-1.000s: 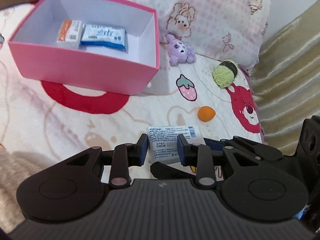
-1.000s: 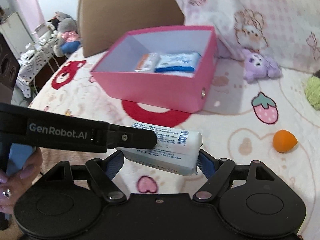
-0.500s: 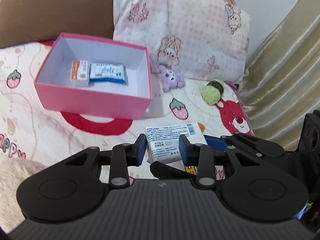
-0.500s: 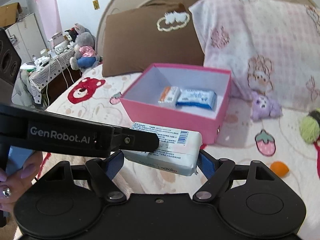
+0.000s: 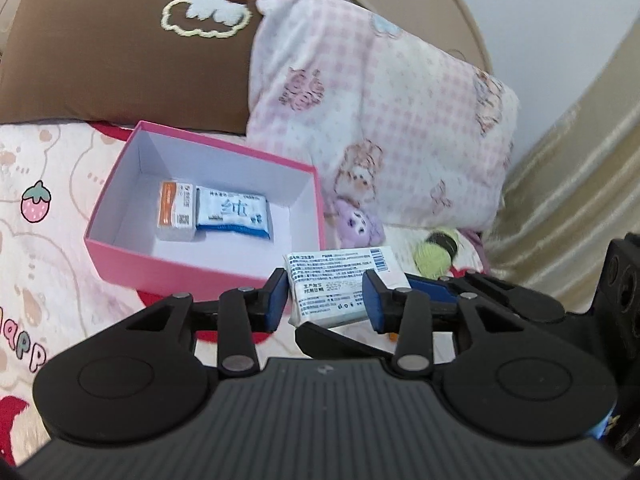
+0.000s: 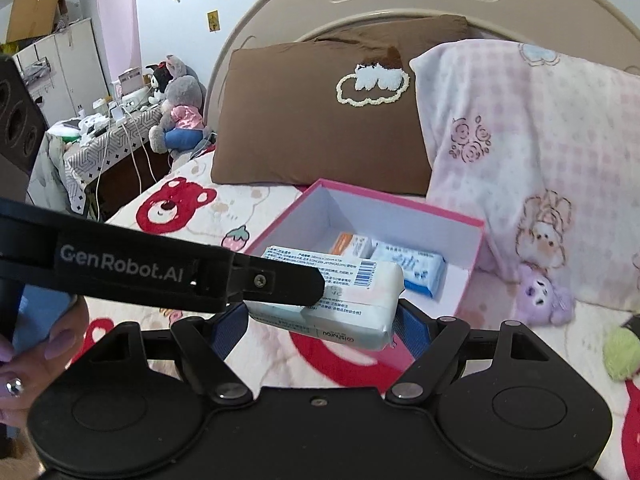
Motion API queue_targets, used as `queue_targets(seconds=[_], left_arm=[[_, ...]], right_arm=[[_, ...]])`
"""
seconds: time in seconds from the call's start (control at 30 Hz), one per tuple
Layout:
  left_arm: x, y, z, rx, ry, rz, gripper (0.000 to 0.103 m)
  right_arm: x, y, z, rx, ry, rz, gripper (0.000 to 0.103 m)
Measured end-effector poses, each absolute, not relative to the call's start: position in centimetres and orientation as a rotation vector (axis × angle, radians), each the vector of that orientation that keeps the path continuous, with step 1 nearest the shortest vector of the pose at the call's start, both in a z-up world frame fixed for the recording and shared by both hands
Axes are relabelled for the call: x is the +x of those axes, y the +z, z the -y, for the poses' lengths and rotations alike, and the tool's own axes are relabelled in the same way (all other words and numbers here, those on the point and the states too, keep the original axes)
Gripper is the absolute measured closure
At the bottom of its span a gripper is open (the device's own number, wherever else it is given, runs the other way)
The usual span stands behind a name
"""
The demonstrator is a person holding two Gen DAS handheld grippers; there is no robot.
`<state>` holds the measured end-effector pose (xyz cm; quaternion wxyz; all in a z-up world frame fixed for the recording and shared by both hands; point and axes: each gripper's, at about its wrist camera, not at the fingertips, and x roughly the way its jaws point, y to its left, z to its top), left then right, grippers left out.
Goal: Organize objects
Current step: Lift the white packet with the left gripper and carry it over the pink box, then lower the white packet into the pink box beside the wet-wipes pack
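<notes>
A white wipes pack [image 5: 340, 284] [image 6: 360, 300] hangs in the air above the bedspread. My right gripper [image 6: 322, 328] is shut on its two short ends; its fingers [image 5: 432, 292] also show in the left wrist view. My left gripper [image 5: 325, 300] has the pack's near end between its blue pads. Its jaws are opening, and the pads stand just off the pack's sides. One left finger [image 6: 280, 284] lies across the pack's top. Beyond sits the pink box [image 5: 200, 264] [image 6: 476, 240], which holds an orange-and-white carton [image 5: 176, 212] and a blue-and-white packet [image 5: 234, 214].
A purple plush [image 5: 356, 224] and a green yarn ball [image 5: 434, 254] lie right of the box. A brown pillow [image 6: 320, 120] and a pink checked pillow [image 5: 380, 120] lean behind it. A hand [image 6: 24, 360] holds the left gripper. A cluttered side table [image 6: 100, 136] stands far left.
Both grippers have risen together with the pack, so the pink box now lies lower and farther away and the pillows have come into view. The left pads have spread apart a little.
</notes>
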<state>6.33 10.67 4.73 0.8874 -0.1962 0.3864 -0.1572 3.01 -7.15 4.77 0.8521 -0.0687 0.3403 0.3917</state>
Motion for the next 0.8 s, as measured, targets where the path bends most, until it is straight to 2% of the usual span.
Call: queue_targets(seconds=[0.43,0.5,0.63,0.8], left_arm=[[18.9,0.6,-12.7,-0.458,-0.228,-0.902,0.061],[20.1,-0.3,-12.9,-0.451,-0.194,-0.894,0.061],[21.2,-3.1,-12.4,-0.386,-0.185,-0.904,0.060],[22.9,-7.3,-13.6,-0.483,-0.208,-0.979,0.061]], right_arm=[[14.8,1.8,1.3,-0.106,0.835,-0.891,0.021],[16.1,0.7,1.0,-0.084,0.846,-0.911,0.025],[17.7,-1.7,0.4,-0.056,0.857,-0.933,0.027],[18.8,-4.6,0.3,-0.086,0.841,-0.962,0.036]])
